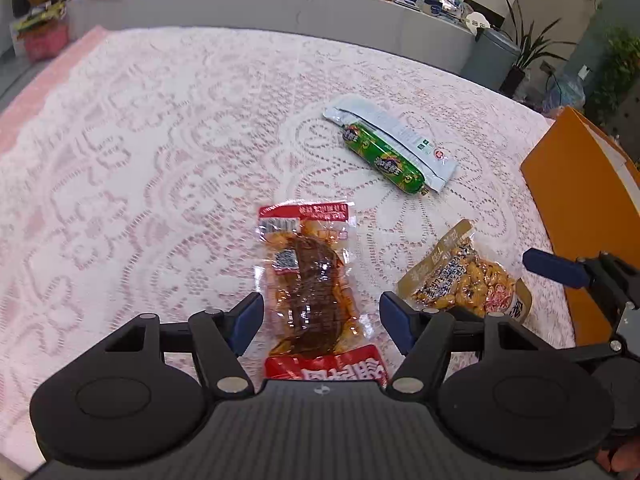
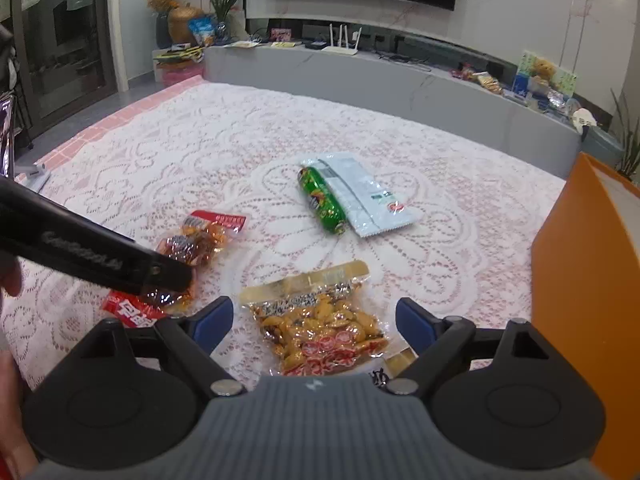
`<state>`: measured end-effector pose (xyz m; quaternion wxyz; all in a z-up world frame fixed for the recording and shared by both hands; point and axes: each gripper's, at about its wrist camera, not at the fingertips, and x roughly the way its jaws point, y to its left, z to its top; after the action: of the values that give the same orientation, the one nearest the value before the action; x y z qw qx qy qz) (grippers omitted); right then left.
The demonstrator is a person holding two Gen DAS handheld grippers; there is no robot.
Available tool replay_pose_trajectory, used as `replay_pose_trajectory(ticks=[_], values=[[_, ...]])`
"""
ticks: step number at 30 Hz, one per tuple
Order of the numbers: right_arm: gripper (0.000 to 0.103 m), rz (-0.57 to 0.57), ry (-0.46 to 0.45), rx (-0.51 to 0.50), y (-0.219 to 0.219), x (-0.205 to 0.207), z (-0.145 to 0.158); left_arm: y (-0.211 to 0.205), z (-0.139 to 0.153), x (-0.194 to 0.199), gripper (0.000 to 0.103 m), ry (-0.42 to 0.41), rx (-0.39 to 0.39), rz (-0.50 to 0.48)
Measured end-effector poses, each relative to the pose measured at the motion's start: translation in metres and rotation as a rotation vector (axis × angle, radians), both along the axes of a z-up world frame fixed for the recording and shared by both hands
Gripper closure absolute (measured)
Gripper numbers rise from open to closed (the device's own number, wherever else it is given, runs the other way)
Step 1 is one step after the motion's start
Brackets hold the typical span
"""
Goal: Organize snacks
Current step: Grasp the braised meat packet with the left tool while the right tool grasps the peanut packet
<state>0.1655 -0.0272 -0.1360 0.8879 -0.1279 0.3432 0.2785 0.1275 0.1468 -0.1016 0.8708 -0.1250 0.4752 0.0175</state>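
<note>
Three snack packs lie on a lace-covered table (image 1: pixel 160 140). A red-ended pack of brown meat (image 1: pixel 310 276) lies between the fingers of my open left gripper (image 1: pixel 322 318); it also shows at the left of the right wrist view (image 2: pixel 200 240), partly hidden by the left gripper's body. A gold pack of yellow snacks (image 2: pixel 320 328) lies between the fingers of my open right gripper (image 2: pixel 316 324); it also shows in the left wrist view (image 1: pixel 464 276). A green sausage in a white wrapper (image 1: pixel 390 148) lies farther back, also in the right wrist view (image 2: pixel 344 196).
An orange box (image 2: pixel 588 280) stands at the table's right edge, also in the left wrist view (image 1: pixel 580 184). A grey counter (image 2: pixel 360 76) with clutter runs behind the table. The lace cloth (image 2: pixel 180 140) covers the table.
</note>
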Motion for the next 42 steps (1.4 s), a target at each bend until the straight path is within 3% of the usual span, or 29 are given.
replay_pose_trajectory(ticks=[3,11,15,24,27,29,42], values=[[0.008,0.003,0.009,-0.018,-0.001,0.004,-0.005,-0.001,-0.005,-0.002,0.025,-0.003,0.027,-0.001],[0.007,0.012,0.035,-0.053,0.002,0.010,-0.014,-0.013,-0.011,-0.001,0.021,-0.043,0.119,-0.055],[0.007,-0.002,0.059,-0.053,0.001,0.013,-0.019,-0.021,-0.013,-0.002,0.025,-0.056,0.164,-0.091],[0.007,-0.038,0.108,-0.056,0.001,0.019,-0.028,-0.021,-0.012,-0.003,0.037,-0.072,0.161,-0.096],[0.013,-0.041,0.097,-0.060,0.001,0.017,-0.027,-0.023,-0.011,-0.004,0.039,-0.074,0.175,-0.106],[0.023,-0.046,0.087,-0.055,0.000,0.017,-0.025,-0.023,-0.011,-0.004,0.039,-0.075,0.176,-0.109],[0.033,-0.039,0.046,-0.043,-0.002,0.009,-0.012,-0.013,-0.001,-0.008,0.040,-0.125,0.112,-0.062]])
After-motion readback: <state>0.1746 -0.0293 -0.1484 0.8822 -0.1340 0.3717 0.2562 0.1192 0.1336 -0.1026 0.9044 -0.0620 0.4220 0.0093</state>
